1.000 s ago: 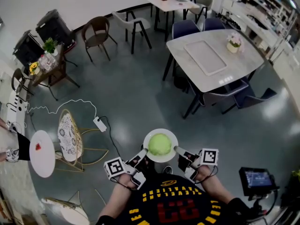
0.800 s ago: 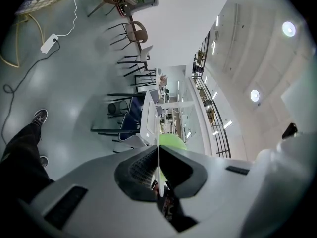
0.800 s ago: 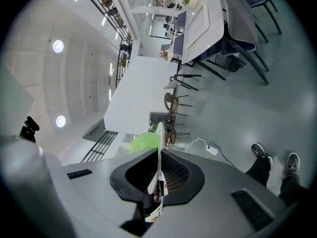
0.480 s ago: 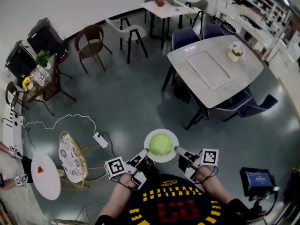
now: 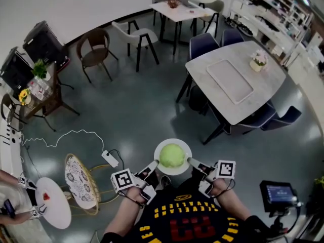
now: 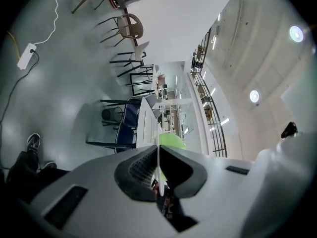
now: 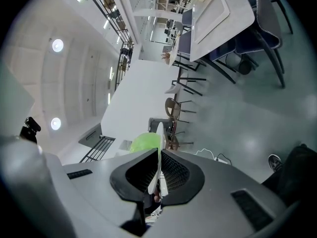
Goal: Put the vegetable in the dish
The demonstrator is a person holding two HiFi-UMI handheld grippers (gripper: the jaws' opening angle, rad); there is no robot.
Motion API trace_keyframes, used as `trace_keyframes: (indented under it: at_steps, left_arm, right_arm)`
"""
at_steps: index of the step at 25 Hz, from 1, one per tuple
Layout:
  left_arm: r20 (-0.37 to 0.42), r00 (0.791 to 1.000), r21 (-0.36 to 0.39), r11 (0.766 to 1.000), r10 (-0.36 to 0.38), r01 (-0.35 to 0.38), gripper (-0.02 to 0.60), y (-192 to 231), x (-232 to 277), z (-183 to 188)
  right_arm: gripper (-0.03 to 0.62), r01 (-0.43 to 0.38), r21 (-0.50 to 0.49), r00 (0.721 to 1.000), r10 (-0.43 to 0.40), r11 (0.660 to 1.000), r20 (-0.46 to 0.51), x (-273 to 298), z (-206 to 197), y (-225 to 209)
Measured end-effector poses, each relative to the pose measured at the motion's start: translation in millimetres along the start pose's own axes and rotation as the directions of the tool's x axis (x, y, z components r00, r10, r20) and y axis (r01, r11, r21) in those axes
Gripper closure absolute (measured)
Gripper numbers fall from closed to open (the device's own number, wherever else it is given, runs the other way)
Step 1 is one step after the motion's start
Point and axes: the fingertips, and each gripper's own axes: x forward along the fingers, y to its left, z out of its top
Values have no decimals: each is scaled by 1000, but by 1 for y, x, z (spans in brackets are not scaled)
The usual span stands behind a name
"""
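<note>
- Change over the last second: in the head view the room has slid past. The small round table [image 5: 53,209] at near left dropped lower in frame, and the big bench [image 5: 268,77] at far right shifted a bit. The person is walking or turning.
- The dish [image 5: 158,153] and both grippers stayed put relative to the body, so the load is steady.
- The vegetable [image 5: 172,156] sits in the middle of the dish, so placing looks done. My read is that this is a carry, maybe toward the bench.
- The left gripper [image 5: 153,165] is clamped narrow on the left rim of the dish, and the thin white edge runs between its jaws.
- The right gripper [image 5: 195,163] has the same narrow pinch on the right rim.
- Dish: round, white, shallow, with a thin hard rim, likely slick in the jaws.
- Vegetable: a pale green, rounded dome with a smooth look. It could roll if the dish tips.
- Jaw pads are dark and ribbed.
- The floor is glossy grey. The bench top is pale, with a flat rectangular tray [image 5: 229,81] on it.
</note>
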Motion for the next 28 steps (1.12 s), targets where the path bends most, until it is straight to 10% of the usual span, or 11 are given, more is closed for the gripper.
trace_keyframes:
  at_steps: [12, 28]
  left_arm:
    - [17, 999, -34, 999, 30, -30, 569, 16, 38, 50]
    - [70, 997, 14, 999, 38, -39, 569, -16, 188, 133]
  right_arm:
    - [577, 27, 34, 998, -25, 999, -56, 46, 46, -19]
    - [577, -9, 29, 997, 12, 1000, -78, 89, 221, -24]
